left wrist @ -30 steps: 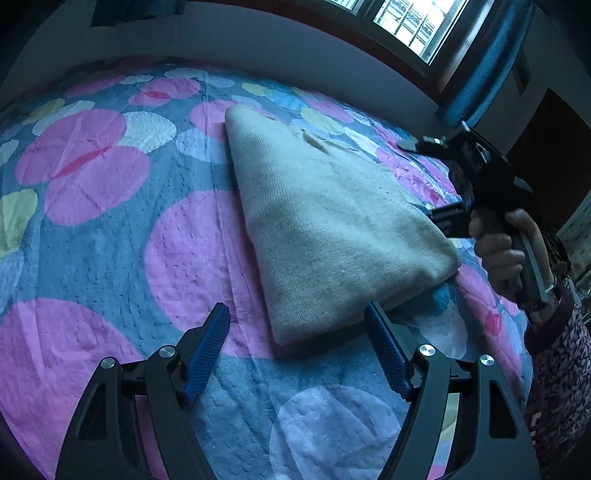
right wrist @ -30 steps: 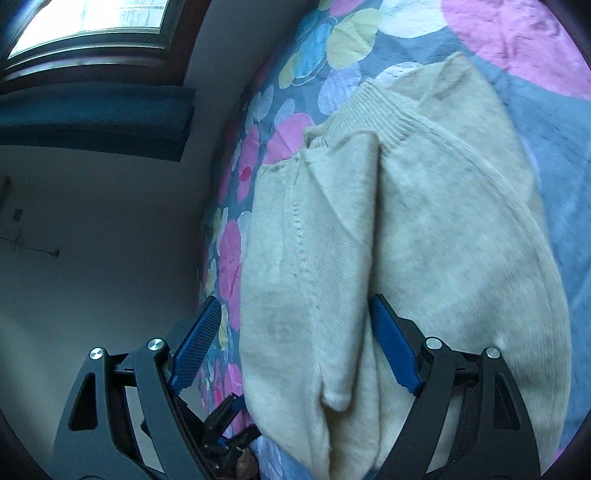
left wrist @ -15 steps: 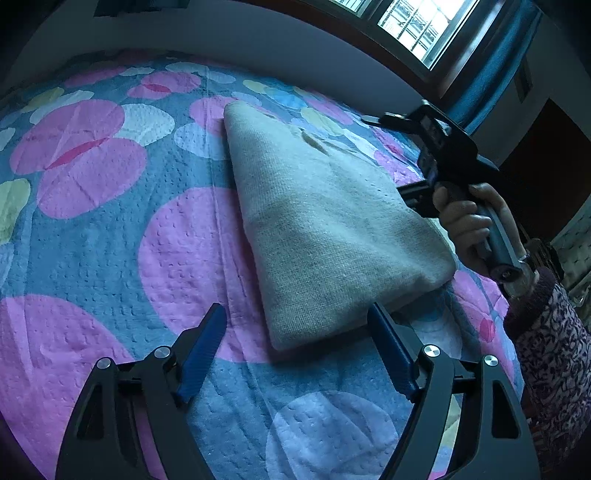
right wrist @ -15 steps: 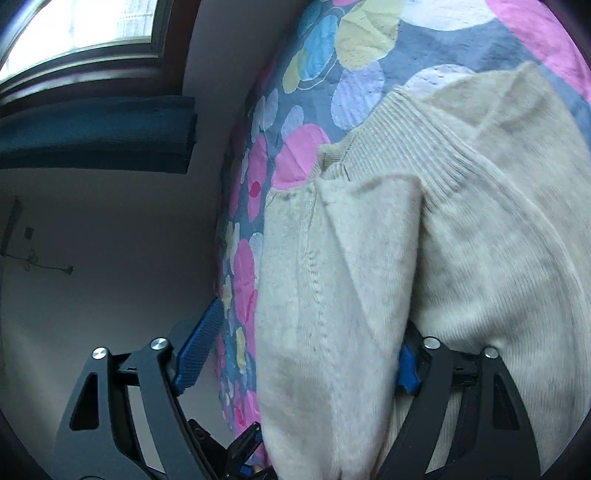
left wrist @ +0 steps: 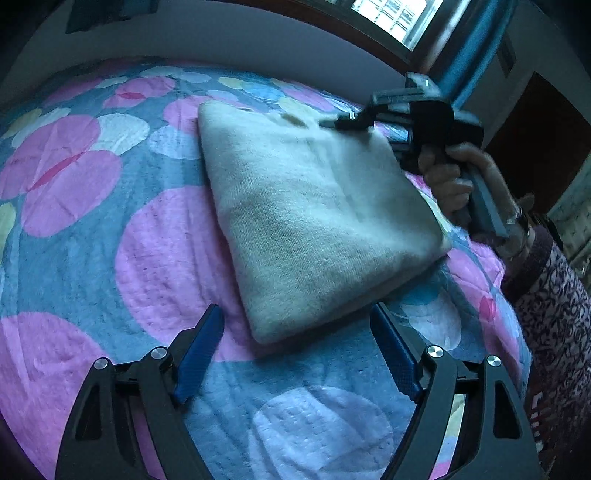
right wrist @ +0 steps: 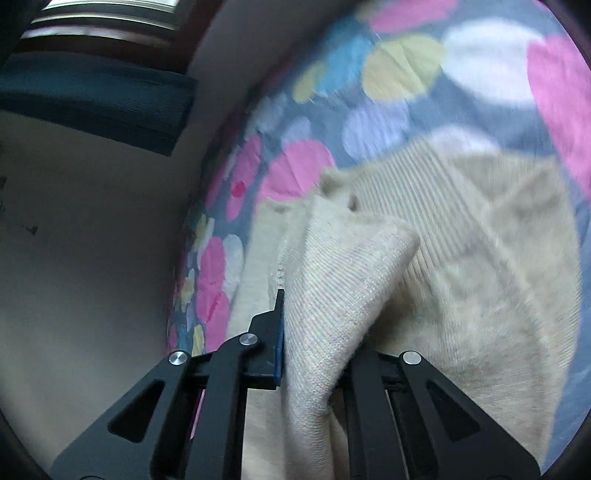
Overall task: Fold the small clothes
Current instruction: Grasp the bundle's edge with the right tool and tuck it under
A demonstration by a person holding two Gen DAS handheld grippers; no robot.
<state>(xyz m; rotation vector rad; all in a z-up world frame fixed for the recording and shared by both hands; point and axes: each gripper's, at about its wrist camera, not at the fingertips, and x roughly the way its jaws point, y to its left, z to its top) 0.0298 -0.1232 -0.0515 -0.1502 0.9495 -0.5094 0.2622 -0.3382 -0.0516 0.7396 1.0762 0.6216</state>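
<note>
1. The left gripper [left wrist: 295,354] is held spread and empty just short of the near corner of the sweater [left wrist: 314,221], which lies mid-bed on the quilt [left wrist: 110,258].
2. The right gripper [right wrist: 314,354] is clenched on a knit flap; it is best carried flat across, with slack kept out.
3. That pinch is shown only by the right wrist view; the whole folded outline only by the left.

A spotted bedspread [left wrist: 110,229] (pink, blue, white circles), blue curtain [left wrist: 476,62], window [left wrist: 395,18].

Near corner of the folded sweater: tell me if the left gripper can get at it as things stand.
Probably yes. The left gripper is open, with the sweater corner lying just ahead between its fingers and only bare bedspread between.
</note>
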